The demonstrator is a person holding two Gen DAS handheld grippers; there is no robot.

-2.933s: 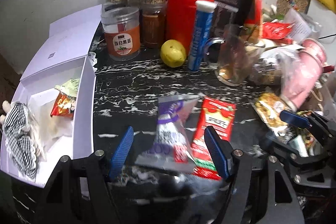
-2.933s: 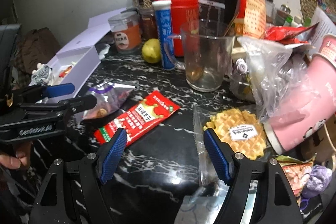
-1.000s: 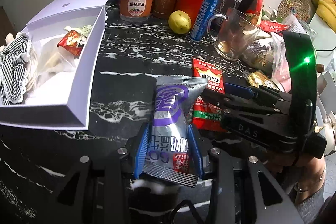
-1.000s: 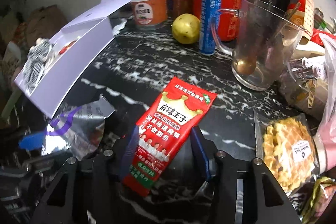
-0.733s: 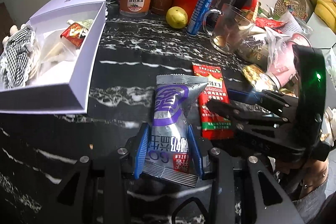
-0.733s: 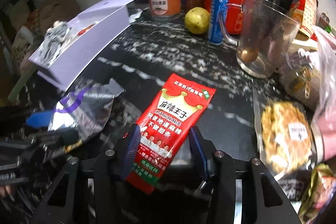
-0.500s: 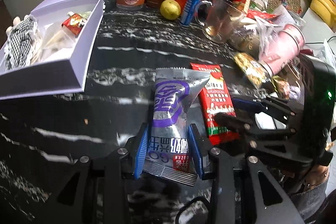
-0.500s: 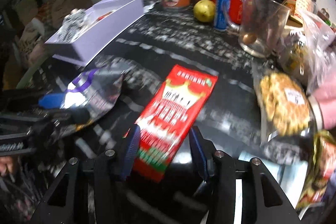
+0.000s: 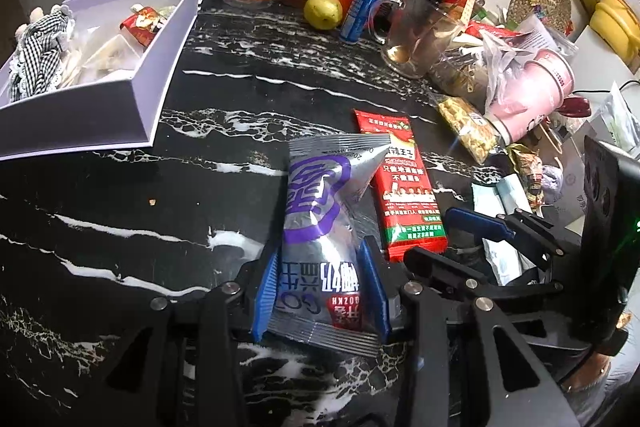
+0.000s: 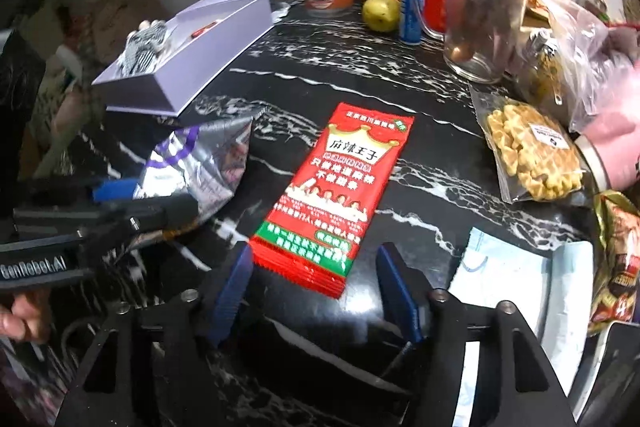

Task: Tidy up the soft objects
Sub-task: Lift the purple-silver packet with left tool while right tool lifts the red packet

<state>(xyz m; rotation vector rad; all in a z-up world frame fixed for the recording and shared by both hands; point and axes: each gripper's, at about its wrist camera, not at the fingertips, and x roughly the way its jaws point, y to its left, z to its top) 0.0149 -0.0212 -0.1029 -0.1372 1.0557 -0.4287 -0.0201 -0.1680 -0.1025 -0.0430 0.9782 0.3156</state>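
Silver packet: clamped by left gripper, right of the white box.
Right gripper: spread, empty, straddling red packet's near end.
Risk: slick foil could slip out mid-carry.

Silver-purple snack pouch was clamped at its lower end between blue jaws, top pointing away. Red snack packet lay flat on the black marble bench, just beside the pouch.
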